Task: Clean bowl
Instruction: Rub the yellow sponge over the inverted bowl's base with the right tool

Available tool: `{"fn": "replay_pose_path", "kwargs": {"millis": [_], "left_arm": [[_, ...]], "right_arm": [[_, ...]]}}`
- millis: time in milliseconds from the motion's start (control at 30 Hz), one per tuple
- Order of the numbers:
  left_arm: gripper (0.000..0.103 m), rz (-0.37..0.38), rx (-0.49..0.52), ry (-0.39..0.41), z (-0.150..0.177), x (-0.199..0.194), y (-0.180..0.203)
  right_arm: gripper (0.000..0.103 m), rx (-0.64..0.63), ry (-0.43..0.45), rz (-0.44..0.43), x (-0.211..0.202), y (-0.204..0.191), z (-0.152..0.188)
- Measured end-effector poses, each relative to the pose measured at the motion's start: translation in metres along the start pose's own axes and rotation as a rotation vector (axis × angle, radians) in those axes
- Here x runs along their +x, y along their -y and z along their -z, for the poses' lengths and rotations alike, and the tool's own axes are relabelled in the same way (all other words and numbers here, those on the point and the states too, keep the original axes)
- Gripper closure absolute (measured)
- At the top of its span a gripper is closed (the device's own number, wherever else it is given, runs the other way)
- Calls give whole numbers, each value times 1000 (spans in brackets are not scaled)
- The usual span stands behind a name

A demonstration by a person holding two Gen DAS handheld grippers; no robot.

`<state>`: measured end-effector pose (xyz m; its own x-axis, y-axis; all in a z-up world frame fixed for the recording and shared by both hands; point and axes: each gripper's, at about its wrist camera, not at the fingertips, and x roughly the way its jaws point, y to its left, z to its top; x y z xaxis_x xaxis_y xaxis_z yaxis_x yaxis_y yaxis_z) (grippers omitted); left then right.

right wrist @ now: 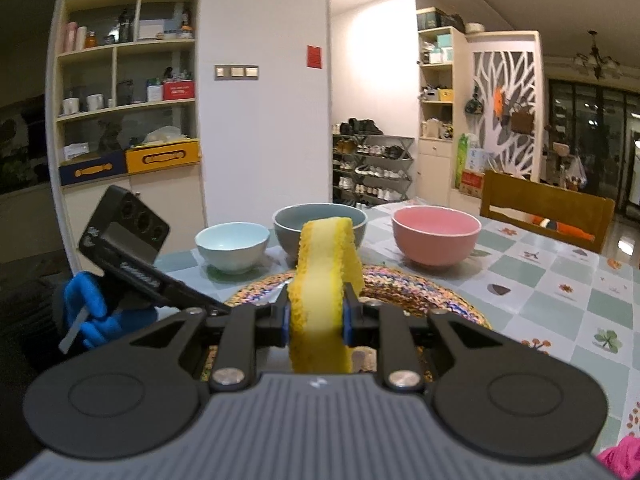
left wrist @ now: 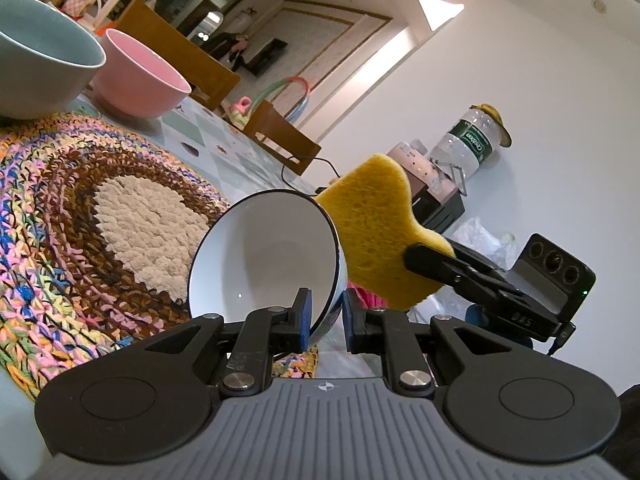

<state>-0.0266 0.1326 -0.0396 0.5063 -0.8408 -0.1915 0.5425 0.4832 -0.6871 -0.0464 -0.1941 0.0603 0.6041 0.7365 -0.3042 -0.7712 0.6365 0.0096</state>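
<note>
- Your left gripper (left wrist: 325, 316) has its fingers pinching the rim of the white bowl (left wrist: 264, 258), which is tipped on its side above the mat (left wrist: 80, 220), mouth facing away from the sponge.
- Your right gripper (right wrist: 315, 317) has its fingers pressed on the sponge (right wrist: 322, 280), squeezing its middle; in the left view the sponge (left wrist: 376, 224) sits just behind the bowl's outer wall, perhaps touching it.
- The step in hand looks like wiping: bowl held, sponge brought up.
- Next, I'd judge, bring the sponge over the rim into the bowl, or scrub the outside, holding the rim firmly.
- Beyond the mat stand the grey bowl (right wrist: 319, 226), pink bowl (right wrist: 436, 234) and pale bowl (right wrist: 233, 245) on the bench (right wrist: 560, 280).
</note>
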Motion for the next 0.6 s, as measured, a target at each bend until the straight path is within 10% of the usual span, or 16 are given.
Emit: {"fn": "replay_pose_path", "kwargs": {"millis": [600], "left_arm": [[83,-3,-18,-5,-1,-1,-5]], "right_arm": [[80,60,-51,46,35,45,13]]}}
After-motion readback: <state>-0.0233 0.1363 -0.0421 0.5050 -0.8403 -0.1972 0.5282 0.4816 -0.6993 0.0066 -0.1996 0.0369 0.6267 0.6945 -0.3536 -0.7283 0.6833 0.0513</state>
